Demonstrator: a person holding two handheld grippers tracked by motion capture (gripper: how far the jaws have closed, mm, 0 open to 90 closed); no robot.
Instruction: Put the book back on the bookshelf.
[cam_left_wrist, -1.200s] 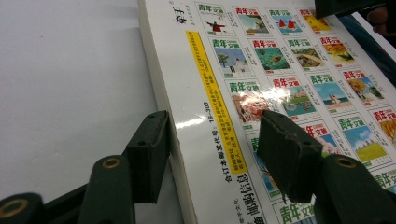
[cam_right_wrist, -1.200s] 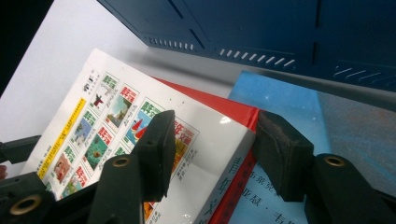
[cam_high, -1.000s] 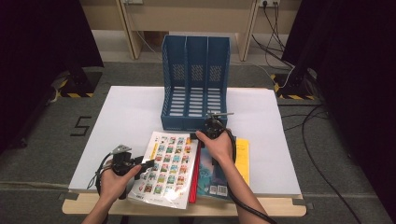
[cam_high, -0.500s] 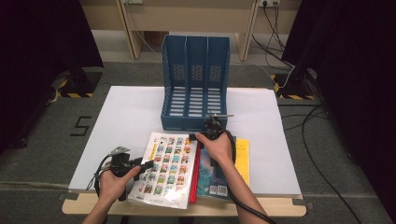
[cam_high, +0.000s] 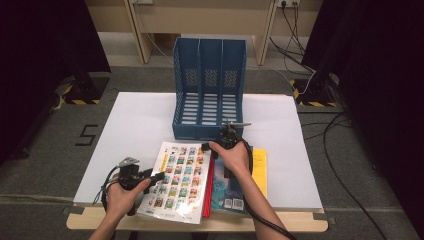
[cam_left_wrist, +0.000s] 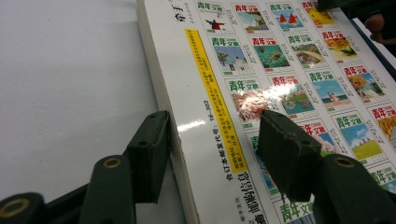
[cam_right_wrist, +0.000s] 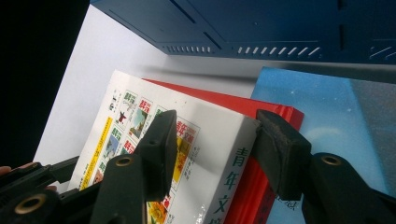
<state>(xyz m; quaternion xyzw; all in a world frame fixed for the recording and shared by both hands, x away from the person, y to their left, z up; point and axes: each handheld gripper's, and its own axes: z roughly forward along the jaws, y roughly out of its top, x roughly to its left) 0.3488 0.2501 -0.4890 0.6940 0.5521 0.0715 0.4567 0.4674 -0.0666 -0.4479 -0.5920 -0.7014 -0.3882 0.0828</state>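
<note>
A thick white book (cam_high: 180, 180) with a grid of small pictures lies flat near the table's front edge. My left gripper (cam_high: 159, 176) is at its left side. In the left gripper view the jaws (cam_left_wrist: 212, 123) stand open astride the book's (cam_left_wrist: 280, 60) long edge, one beside the spine on the table, the other over the cover. My right gripper (cam_high: 207, 147) is at the book's far right corner. Its jaws (cam_right_wrist: 215, 123) have just been opening and stand wide around that corner of the book (cam_right_wrist: 135, 116), not pressing on it.
Under and right of the white book lie a red book (cam_high: 210, 185), a blue one (cam_high: 227, 192) and a yellow one (cam_high: 259, 170). A blue three-slot file rack (cam_high: 210, 85) stands just behind them on the white tabletop (cam_high: 135, 125).
</note>
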